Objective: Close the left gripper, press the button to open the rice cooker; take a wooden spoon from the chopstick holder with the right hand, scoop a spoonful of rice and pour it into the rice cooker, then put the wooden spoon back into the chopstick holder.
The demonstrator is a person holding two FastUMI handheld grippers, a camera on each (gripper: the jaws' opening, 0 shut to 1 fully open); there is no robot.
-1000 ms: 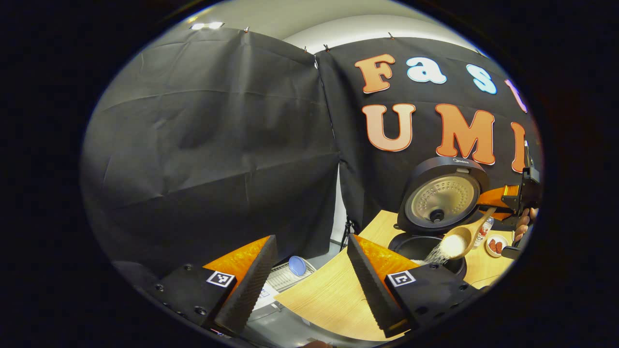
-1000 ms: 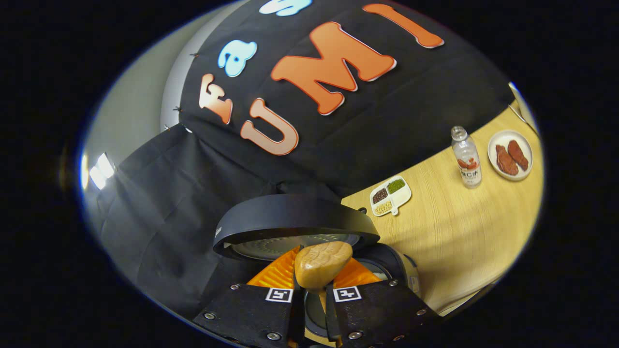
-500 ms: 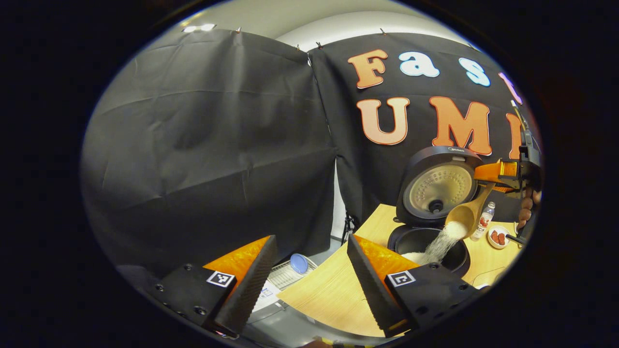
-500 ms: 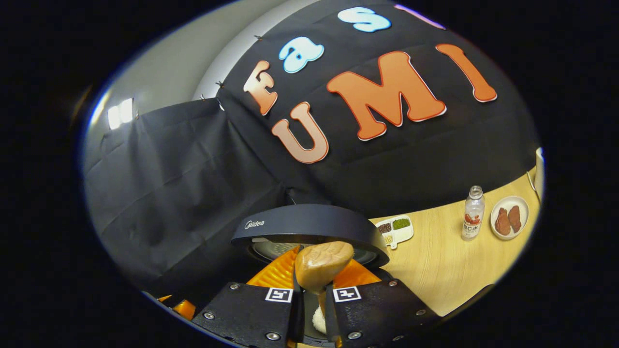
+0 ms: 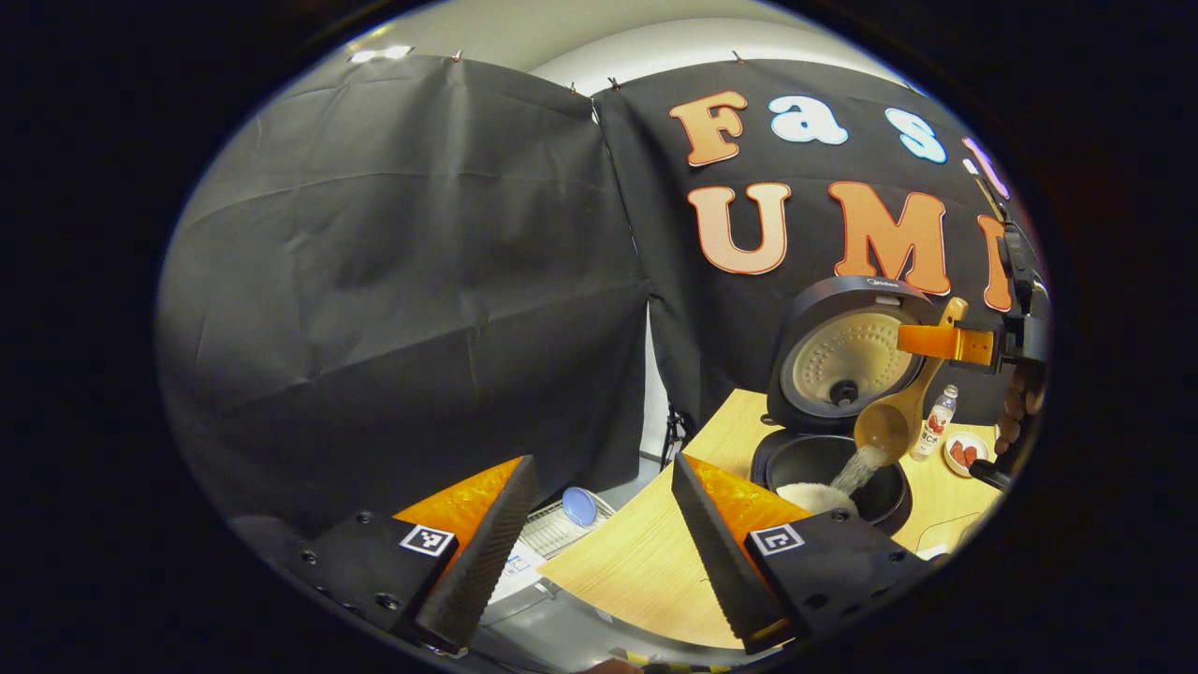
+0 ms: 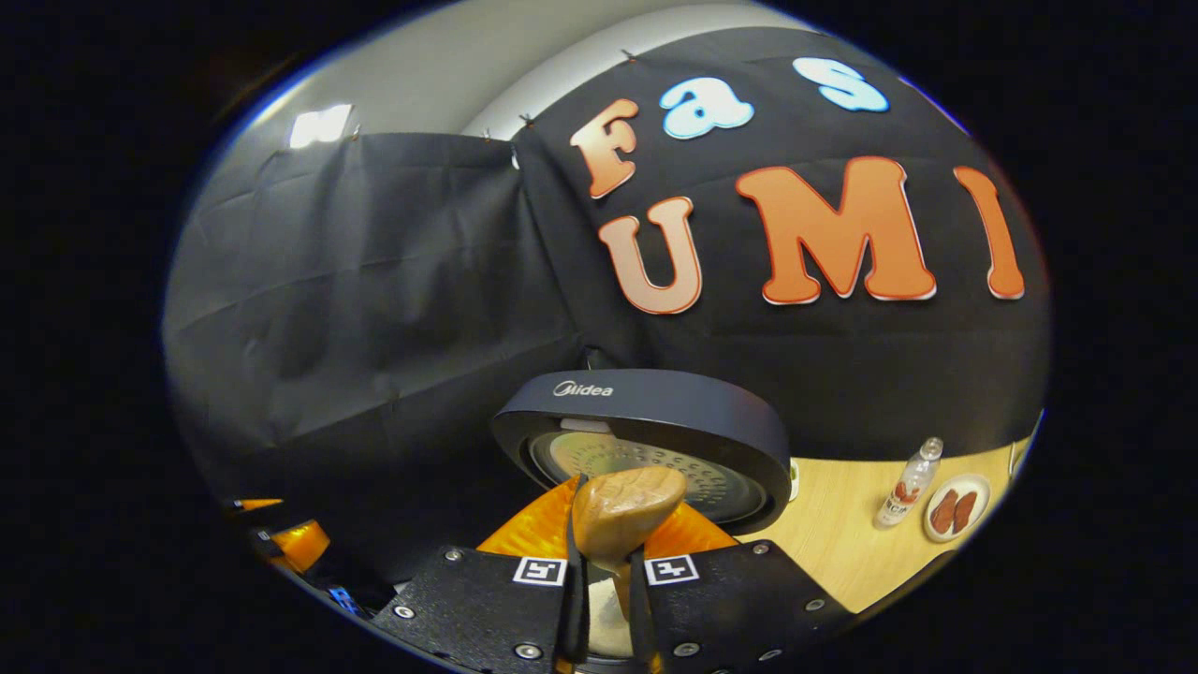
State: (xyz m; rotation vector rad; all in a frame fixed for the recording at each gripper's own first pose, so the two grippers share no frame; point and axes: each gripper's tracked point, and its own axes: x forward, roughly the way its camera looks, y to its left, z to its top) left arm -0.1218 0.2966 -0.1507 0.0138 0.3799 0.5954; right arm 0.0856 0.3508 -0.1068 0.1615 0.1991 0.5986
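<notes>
The right tongs (image 6: pixel 599 562) are clamped on the handle of the light-brown wooden spoon (image 5: pixel 887 423), tipped bowl-down above the round black rice cooker (image 5: pixel 831 465) on the pale wooden bench (image 5: pixel 636 571). White rice (image 5: pixel 856 468) streams into its open pot. The left tongs (image 5: pixel 599 552) gape wide, holding nothing.

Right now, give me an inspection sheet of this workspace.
Surface: wooden table, bare at its near end.
Job's things: rice cooker lid up; wooden spoon tipped, rice streaming into the pot.
Clutter: bottle beside a plate of reddish food; blue lid on a wire rack off the table's end.
Grippers: left gripper open, empty; right gripper shut on the spoon's handle.
Cables: nothing seen.
Surroundings: black cloth walls.
</notes>
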